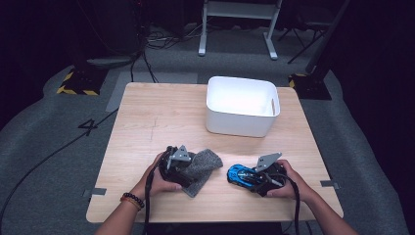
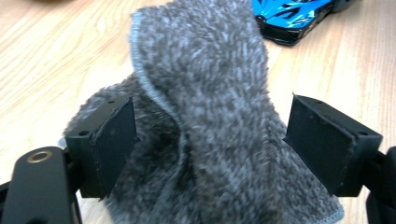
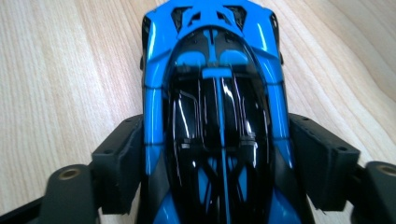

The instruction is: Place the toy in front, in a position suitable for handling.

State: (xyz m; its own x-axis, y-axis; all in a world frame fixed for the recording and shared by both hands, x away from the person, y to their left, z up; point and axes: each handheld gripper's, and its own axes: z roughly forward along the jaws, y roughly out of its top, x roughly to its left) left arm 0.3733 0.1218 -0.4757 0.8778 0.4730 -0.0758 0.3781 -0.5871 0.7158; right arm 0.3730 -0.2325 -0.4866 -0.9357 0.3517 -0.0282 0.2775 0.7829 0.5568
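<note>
Toy car [image 3: 215, 116], blue and black, lies on the wooden table [image 1: 147, 122] lengthwise between the jaws of the right gripper [image 1: 264, 180], its nose pointing away from that gripper's camera. In the right gripper view the two black pads flank the car's flanks about midway along the body; they look close against the sides, perhaps just touching, but I cannot tell whether they press hard enough to carry it, so the grip should be judged unproven. To do this step well, the jaws should close squarely on the widest, flattest stretch of the body, not on the tapering nose or the glossy canopy, where the hard, slick shell could squirt forward. A small test lift close to the table would show whether the hold is sound. The grey cloth [image 2: 210, 116] lies bunched between the jaws of the left gripper [image 1: 178, 169], whose pads stand wide apart, clear of the raised fold on both sides; that gripper holds nothing. The white bin [image 1: 242, 105] stands ahead of both grippers, well apart from them, and looks the likely place for the car, so the lift needs height to clear its rim.
</note>
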